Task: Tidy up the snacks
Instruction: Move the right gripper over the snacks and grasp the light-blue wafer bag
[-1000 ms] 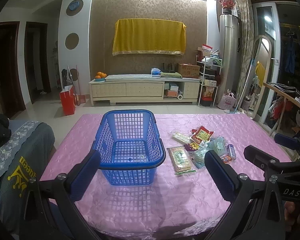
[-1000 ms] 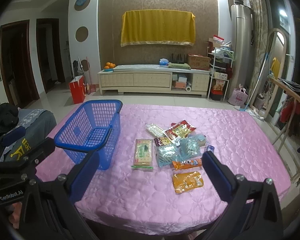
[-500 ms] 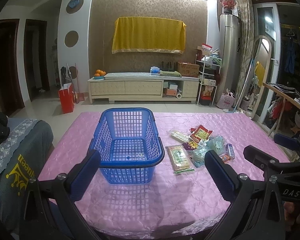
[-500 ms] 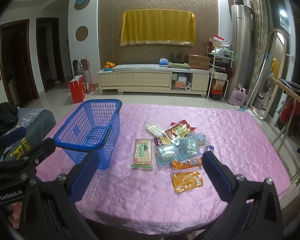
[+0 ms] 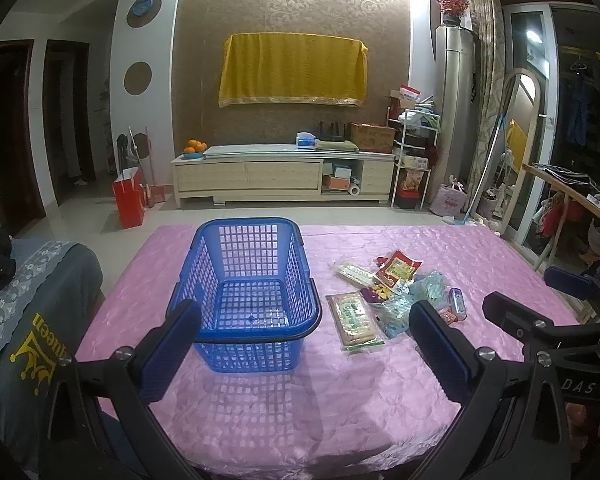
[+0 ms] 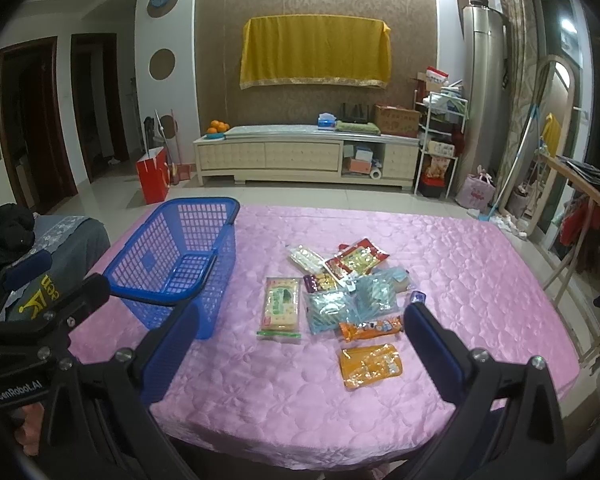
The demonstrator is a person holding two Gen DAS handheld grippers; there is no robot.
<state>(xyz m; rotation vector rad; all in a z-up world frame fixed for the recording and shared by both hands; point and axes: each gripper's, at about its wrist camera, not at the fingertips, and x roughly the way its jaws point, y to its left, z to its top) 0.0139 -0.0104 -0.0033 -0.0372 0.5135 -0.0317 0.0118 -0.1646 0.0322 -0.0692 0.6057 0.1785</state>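
Observation:
An empty blue plastic basket (image 5: 256, 256) (image 6: 172, 256) stands on the left of a table under a pink quilted cloth (image 5: 340, 392) (image 6: 452, 264). To its right lies a loose heap of snack packets: a green-labelled biscuit pack (image 5: 354, 318) (image 6: 281, 308), a red pack (image 5: 398, 267) (image 6: 356, 260), pale blue packs (image 6: 352, 300), an orange bar (image 6: 370, 328) and an orange pouch (image 6: 371, 365). My left gripper (image 5: 304, 336) hangs open above the table's near edge, in front of the basket. My right gripper (image 6: 300, 336) is open too, short of the snacks, holding nothing.
A chair draped with a grey garment (image 5: 28, 320) stands off the table's left side. Beyond the table are open floor, a red bag (image 5: 129, 202) and a long cream cabinet (image 5: 284, 176). A wooden rack with clothes (image 6: 580, 216) lines the right.
Both views have barely shifted; the left gripper has drifted slightly, so the basket sits a little higher in its view. Nothing on the table has moved.

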